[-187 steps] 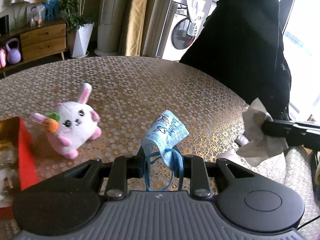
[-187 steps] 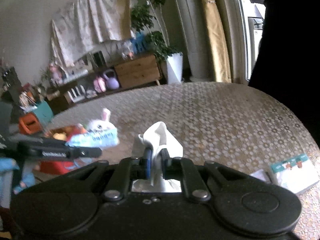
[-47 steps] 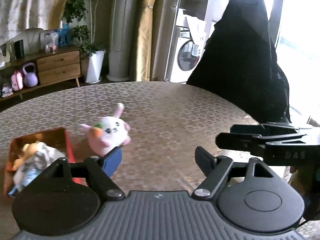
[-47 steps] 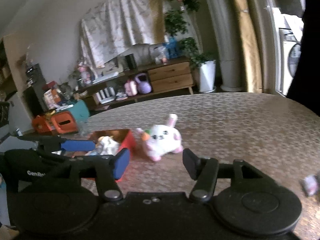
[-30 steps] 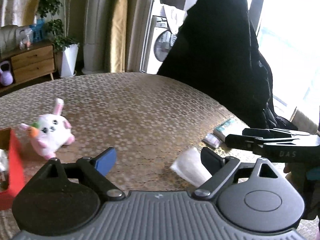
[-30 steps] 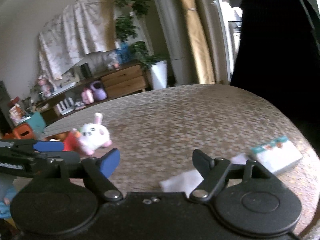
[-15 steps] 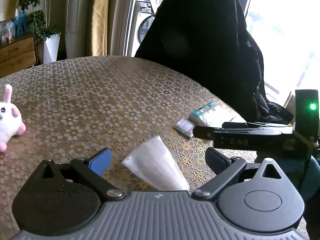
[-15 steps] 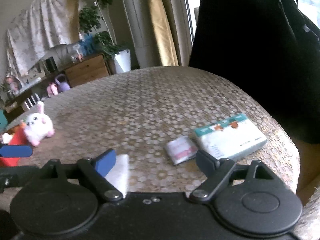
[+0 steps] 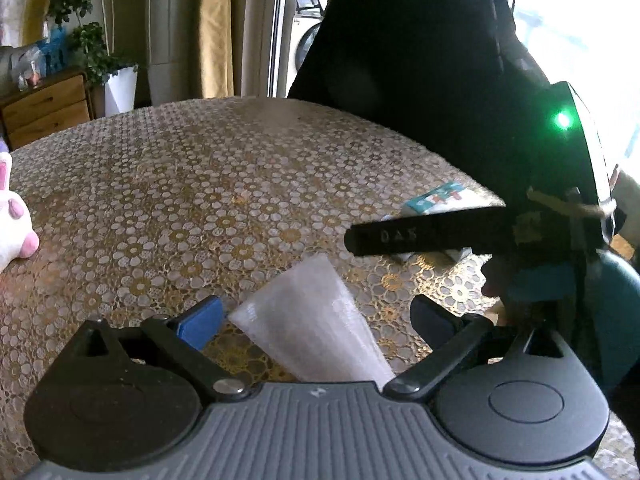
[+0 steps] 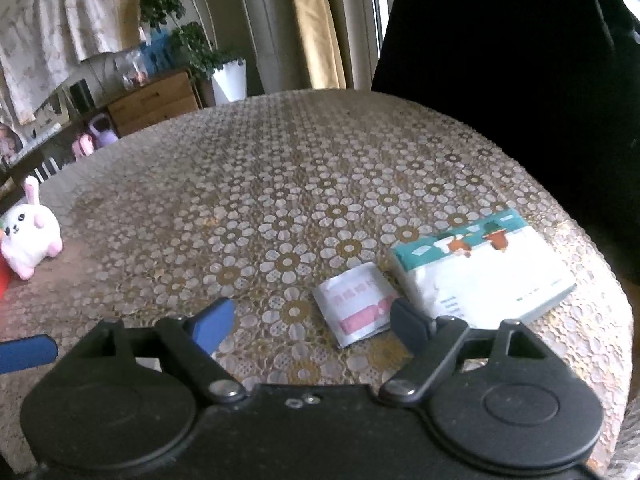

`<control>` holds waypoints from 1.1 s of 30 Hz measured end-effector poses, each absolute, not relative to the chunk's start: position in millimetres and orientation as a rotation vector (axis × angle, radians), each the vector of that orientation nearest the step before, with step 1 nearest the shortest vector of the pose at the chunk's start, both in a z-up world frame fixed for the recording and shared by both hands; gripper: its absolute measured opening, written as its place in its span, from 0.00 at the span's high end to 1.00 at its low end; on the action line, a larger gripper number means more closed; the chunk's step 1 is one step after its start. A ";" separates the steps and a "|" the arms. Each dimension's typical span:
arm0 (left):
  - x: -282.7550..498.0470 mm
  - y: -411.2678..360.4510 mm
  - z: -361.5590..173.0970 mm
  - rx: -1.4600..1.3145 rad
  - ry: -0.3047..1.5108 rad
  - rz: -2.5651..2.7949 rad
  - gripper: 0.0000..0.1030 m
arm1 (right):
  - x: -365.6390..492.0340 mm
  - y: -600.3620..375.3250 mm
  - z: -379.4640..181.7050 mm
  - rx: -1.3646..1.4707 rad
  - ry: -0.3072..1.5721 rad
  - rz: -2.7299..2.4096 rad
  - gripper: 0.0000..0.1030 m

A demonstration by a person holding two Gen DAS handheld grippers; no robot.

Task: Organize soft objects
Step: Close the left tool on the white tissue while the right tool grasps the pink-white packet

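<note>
My left gripper [image 9: 316, 316] is open low over the table, and a white folded sheet [image 9: 304, 332] lies flat between its fingers, untouched. My right gripper [image 10: 310, 320] is open too. A small white and pink sachet [image 10: 356, 304] lies on the cloth just inside its right finger [image 10: 408, 320]. Right of the sachet lies a white and teal tissue pack [image 10: 480, 272]. In the left wrist view the right gripper's finger [image 9: 420, 236] crosses in front of that tissue pack [image 9: 436, 198]. A white and pink plush bunny [image 10: 28, 232] sits far left.
The round table [image 10: 320, 184] has a gold flower-patterned cloth and its edge curves close past the tissue pack. A red box corner [image 10: 3, 276] shows beside the bunny. A person in dark clothing [image 9: 420, 60] stands behind the table on the right.
Both grippers sank toward the table and swung right. The bunny slid to the left edge of both views. The white sheet and the sachet now lie between the open fingers.
</note>
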State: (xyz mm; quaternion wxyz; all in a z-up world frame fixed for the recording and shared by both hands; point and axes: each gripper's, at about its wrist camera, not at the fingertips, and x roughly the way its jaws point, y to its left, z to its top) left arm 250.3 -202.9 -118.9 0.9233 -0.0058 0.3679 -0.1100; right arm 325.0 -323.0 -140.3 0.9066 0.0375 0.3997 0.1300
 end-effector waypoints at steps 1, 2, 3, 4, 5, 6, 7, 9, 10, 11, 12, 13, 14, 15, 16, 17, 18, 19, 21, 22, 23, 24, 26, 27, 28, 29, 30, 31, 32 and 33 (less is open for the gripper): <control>251.8 -203.2 -121.7 -0.011 0.763 -0.224 0.02 | 328.5 -321.5 -142.2 0.071 0.832 0.265 0.18; 253.5 -203.2 -124.5 -0.013 0.769 -0.225 0.02 | 331.9 -319.6 -144.2 0.062 0.838 0.264 0.18; 254.8 -203.6 -127.1 -0.013 0.773 -0.228 0.02 | 334.7 -318.4 -145.9 0.053 0.842 0.265 0.18; 255.4 -204.2 -128.8 -0.009 0.775 -0.229 0.02 | 337.4 -317.3 -147.8 0.040 0.846 0.261 0.18; 256.2 -205.1 -130.4 -0.004 0.775 -0.230 0.02 | 339.9 -316.0 -149.7 0.025 0.851 0.255 0.18; 257.1 -205.7 -131.7 -0.002 0.775 -0.235 0.02 | 342.3 -315.2 -151.9 0.017 0.855 0.255 0.18; 258.1 -206.5 -133.2 0.001 0.776 -0.241 0.02 | 344.2 -315.2 -153.4 0.013 0.858 0.254 0.18; 261.2 -208.2 -137.1 0.006 0.780 -0.242 0.02 | 346.7 -315.2 -155.9 0.000 0.856 0.246 0.18; 263.1 -208.9 -139.0 0.005 0.784 -0.245 0.02 | 347.7 -315.4 -157.3 -0.010 0.856 0.240 0.18; 265.2 -209.8 -141.0 0.006 0.788 -0.245 0.02 | 348.6 -315.8 -158.2 -0.017 0.855 0.235 0.18; 267.0 -210.6 -143.1 0.008 0.792 -0.243 0.02 | 348.9 -315.6 -159.1 -0.024 0.850 0.234 0.18; 268.6 -210.9 -144.6 0.007 0.797 -0.243 0.02 | 349.1 -315.4 -159.6 -0.032 0.846 0.235 0.18; 270.1 -211.1 -146.6 0.007 0.802 -0.242 0.03 | 348.7 -315.0 -160.1 -0.042 0.842 0.238 0.19; 271.3 -211.1 -148.3 0.007 0.806 -0.239 0.03 | 348.0 -314.6 -160.4 -0.052 0.838 0.237 0.19; 272.3 -210.9 -150.0 0.006 0.811 -0.237 0.03 | 347.1 -314.1 -160.8 -0.065 0.832 0.234 0.22; 273.5 -210.6 -152.0 0.005 0.817 -0.236 0.03 | 345.6 -314.0 -161.2 -0.076 0.824 0.230 0.24; 274.8 -210.3 -154.2 0.006 0.827 -0.232 0.04 | 344.8 -314.7 -161.1 -0.074 0.820 0.228 0.25; 275.9 -210.5 -156.6 0.011 0.837 -0.226 0.04 | 344.4 -315.8 -160.8 -0.070 0.816 0.224 0.29; 278.7 -211.8 -160.6 0.031 0.857 -0.221 0.13 | 343.3 -318.0 -160.2 -0.070 0.808 0.215 0.35; 278.8 -211.8 -161.4 0.037 0.853 -0.216 0.14 | 342.9 -318.8 -160.0 -0.071 0.806 0.212 0.38; 278.7 -211.6 -161.4 0.039 0.851 -0.215 0.16 | 343.0 -320.0 -159.4 -0.069 0.806 0.211 0.41; 278.8 -211.5 -161.0 0.041 0.851 -0.213 0.19 | 343.1 -321.3 -159.1 -0.067 0.805 0.209 0.42; 279.1 -211.7 -160.3 0.055 0.848 -0.203 0.24 | 343.8 -322.5 -158.4 -0.065 0.804 0.202 0.48; 279.8 -211.2 -160.1 0.057 0.848 -0.200 0.28 | 343.5 -322.7 -158.4 -0.065 0.803 0.198 0.49; 280.0 -210.8 -159.8 0.059 0.846 -0.197 0.30 | 342.5 -323.6 -158.7 -0.066 0.802 0.195 0.52; 280.0 -210.2 -159.5 0.064 0.844 -0.189 0.35 | 342.4 -324.0 -158.7 -0.069 0.800 0.194 0.54; 279.8 -209.9 -159.3 0.068 0.842 -0.183 0.39 | 341.2 -324.4 -158.7 -0.068 0.796 0.190 0.56; 279.5 -209.5 -158.7 0.071 0.841 -0.180 0.42 | 340.8 -324.9 -159.0 -0.063 0.794 0.188 0.57; 279.7 -208.6 -158.5 0.071 0.839 -0.180 0.50 | 341.1 -325.3 -159.0 -0.061 0.791 0.184 0.59; 279.3 -207.7 -157.6 0.065 0.837 -0.187 0.60 | 338.6 -327.0 -158.3 -0.059 0.790 0.180 0.60</control>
